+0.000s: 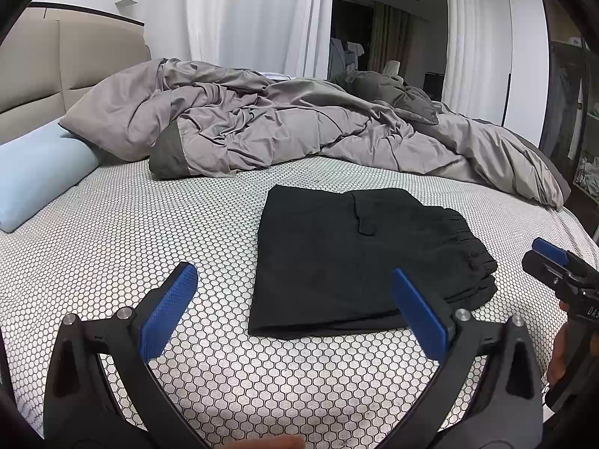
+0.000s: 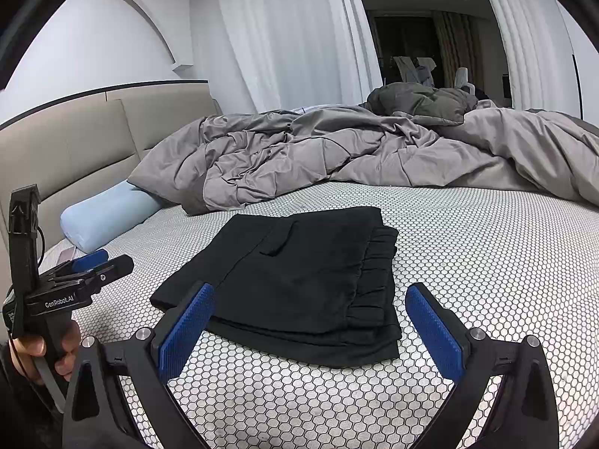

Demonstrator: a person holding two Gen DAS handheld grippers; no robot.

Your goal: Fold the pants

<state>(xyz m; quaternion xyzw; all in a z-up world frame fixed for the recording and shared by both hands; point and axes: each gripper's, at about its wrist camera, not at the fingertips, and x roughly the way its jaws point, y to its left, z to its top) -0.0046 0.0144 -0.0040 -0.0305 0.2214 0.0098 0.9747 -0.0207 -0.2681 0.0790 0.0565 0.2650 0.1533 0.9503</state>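
Black pants (image 1: 348, 262) lie folded into a compact rectangle on the honeycomb-patterned bed sheet (image 1: 131, 232), elastic waistband at the right side. They also show in the right wrist view (image 2: 299, 280). My left gripper (image 1: 295, 284) is open and empty, held just in front of the pants' near left edge, above the sheet. My right gripper (image 2: 310, 299) is open and empty, hovering over the pants' near edge. The right gripper shows at the right edge of the left wrist view (image 1: 561, 265); the left gripper shows at the left of the right wrist view (image 2: 93, 262).
A crumpled grey duvet (image 1: 299, 127) lies across the back of the bed. A light blue bolster pillow (image 1: 37, 172) rests at the left by the beige headboard (image 1: 56, 67). White curtains (image 1: 254, 15) hang behind. The bed's right edge curves down near shelving (image 1: 584, 157).
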